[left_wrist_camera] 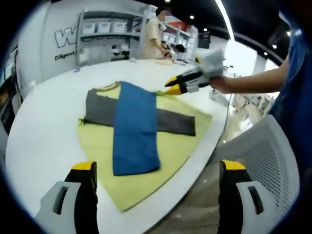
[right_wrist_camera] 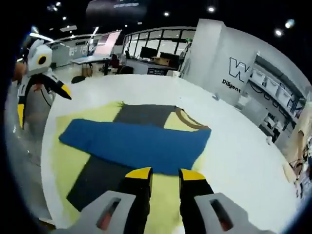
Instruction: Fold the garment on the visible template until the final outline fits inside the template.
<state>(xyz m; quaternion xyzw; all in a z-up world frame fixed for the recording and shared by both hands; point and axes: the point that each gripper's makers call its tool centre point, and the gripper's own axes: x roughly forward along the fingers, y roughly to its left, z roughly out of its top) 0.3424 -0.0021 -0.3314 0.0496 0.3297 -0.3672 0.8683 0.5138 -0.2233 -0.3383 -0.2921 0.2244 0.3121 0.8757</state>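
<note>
A garment lies flat on a yellow-green template (left_wrist_camera: pixel 141 187) on a round white table (left_wrist_camera: pixel 44 136). Its blue body (left_wrist_camera: pixel 135 129) is folded into a long strip, and grey sleeves (left_wrist_camera: pixel 175 122) cross beneath it. My left gripper (left_wrist_camera: pixel 158 168) hovers over the table's near edge, short of the blue strip's end, jaws wide apart and empty. My right gripper (left_wrist_camera: pixel 171 87) hangs above the template's far corner. In the right gripper view it (right_wrist_camera: pixel 165 174) sits just short of the blue strip (right_wrist_camera: pixel 136 141), jaws slightly apart and empty. The left gripper (right_wrist_camera: pixel 42 102) shows at upper left, beyond the template (right_wrist_camera: pixel 66 161).
A white mesh chair (left_wrist_camera: pixel 273 151) stands against the table's edge on the right. A person's arm (left_wrist_camera: pixel 253 80) holds the right gripper. Another person (left_wrist_camera: pixel 153 34) stands at a far table near shelving with bins (left_wrist_camera: pixel 107 29). Bare tabletop surrounds the template.
</note>
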